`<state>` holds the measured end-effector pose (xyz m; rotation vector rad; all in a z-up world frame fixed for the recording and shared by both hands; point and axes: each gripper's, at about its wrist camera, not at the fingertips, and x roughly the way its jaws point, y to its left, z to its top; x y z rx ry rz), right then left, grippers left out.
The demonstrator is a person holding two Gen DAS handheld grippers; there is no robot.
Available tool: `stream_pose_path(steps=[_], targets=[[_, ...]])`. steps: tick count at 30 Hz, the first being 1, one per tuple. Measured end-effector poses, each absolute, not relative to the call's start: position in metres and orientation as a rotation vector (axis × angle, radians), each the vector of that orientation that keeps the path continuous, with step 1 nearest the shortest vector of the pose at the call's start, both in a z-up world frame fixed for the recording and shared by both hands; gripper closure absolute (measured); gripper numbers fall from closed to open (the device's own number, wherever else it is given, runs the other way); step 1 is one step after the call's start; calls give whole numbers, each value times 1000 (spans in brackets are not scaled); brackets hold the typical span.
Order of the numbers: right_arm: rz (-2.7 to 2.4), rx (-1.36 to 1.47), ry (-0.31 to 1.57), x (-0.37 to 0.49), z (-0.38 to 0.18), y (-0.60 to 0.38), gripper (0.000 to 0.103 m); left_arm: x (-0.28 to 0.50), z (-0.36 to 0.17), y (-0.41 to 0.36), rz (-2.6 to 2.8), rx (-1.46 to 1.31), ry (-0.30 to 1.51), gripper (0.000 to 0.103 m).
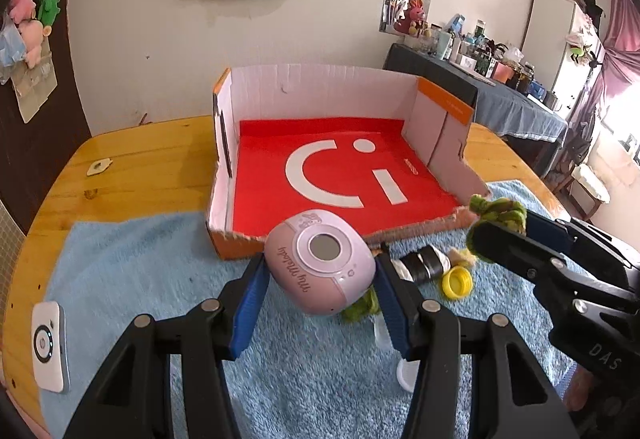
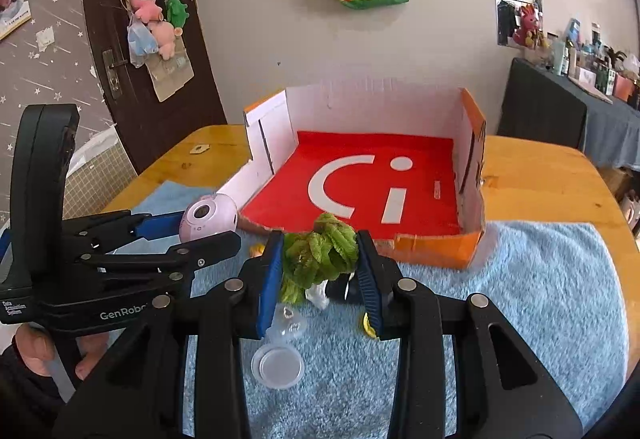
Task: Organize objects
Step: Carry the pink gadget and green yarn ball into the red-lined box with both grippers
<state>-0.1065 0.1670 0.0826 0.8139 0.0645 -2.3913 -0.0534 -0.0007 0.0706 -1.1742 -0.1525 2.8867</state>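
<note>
My left gripper (image 1: 320,271) is shut on a pink rounded toy camera (image 1: 320,263), held above the blue towel (image 1: 120,271) just short of the box's front lip. The same pink camera (image 2: 208,217) shows at the left of the right wrist view, between the left gripper's blue pads. My right gripper (image 2: 320,263) is shut on a green fuzzy scrunchie (image 2: 320,251), lifted off the towel (image 2: 520,299). That scrunchie (image 1: 496,213) also appears at the right of the left wrist view. Behind both stands an open cardboard box (image 1: 316,87) (image 2: 476,243) with a red floor.
On the towel lie a yellow bottle cap (image 1: 458,281), a black-and-white item (image 1: 420,265), a clear plastic cup (image 2: 288,323) and a clear round lid (image 2: 278,365). A white device (image 1: 48,345) rests on the wooden table (image 1: 140,159) at the left. A hand (image 2: 36,355) grips the left tool.
</note>
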Motion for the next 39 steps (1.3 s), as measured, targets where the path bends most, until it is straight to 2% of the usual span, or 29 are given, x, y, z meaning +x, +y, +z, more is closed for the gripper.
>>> stream_pose_path(steps=[24, 39], targets=[[-2395, 822, 60, -168, 100, 155, 69, -119, 93, -8, 2913, -1147, -135, 47], [-2382, 911, 60, -230, 91, 140, 69, -173, 92, -21, 2919, -1188, -140, 47]])
